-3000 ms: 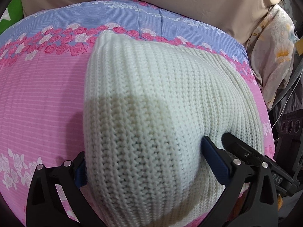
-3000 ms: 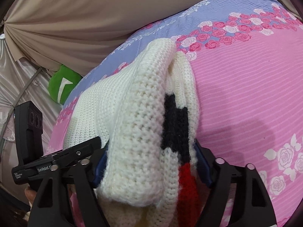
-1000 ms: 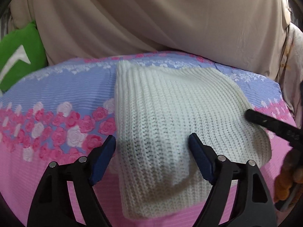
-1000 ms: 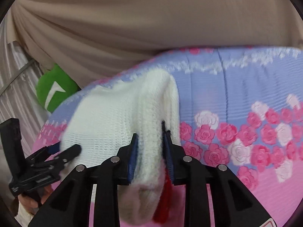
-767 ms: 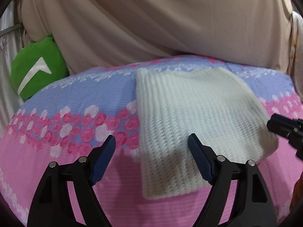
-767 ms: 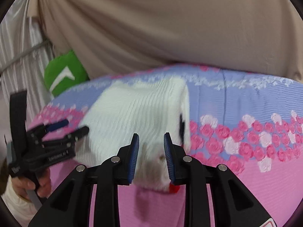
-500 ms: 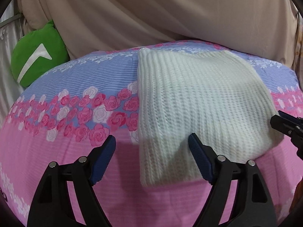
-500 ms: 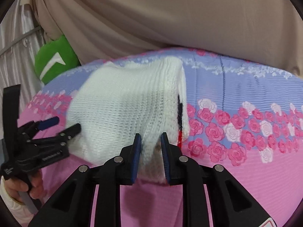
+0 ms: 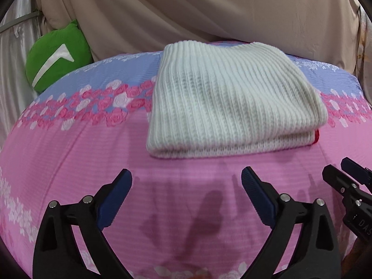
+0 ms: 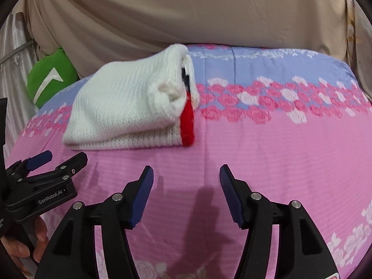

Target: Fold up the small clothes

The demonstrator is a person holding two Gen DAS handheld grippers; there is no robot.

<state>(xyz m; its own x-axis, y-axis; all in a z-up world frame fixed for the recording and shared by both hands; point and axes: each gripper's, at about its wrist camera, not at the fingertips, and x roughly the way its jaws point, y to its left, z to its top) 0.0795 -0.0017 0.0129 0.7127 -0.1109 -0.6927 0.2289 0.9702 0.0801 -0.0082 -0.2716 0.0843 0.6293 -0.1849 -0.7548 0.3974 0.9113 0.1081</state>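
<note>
The folded sweater (image 9: pixel 230 107) lies on the bedsheet (image 9: pixel 74 153), beyond your left gripper (image 9: pixel 187 186) and right gripper (image 10: pixel 186 179), touching neither. Both jaws are opening, with nothing between them. The sweater is thick ribbed white knit with a red edge.

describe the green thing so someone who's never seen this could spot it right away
Start at the bed with the pink and blue rose sheet and the beige curtain behind it. At the far left edge, wedged against the curtain, sits a green cushion. It is the only bright green thing, marked with a white chevron.
</note>
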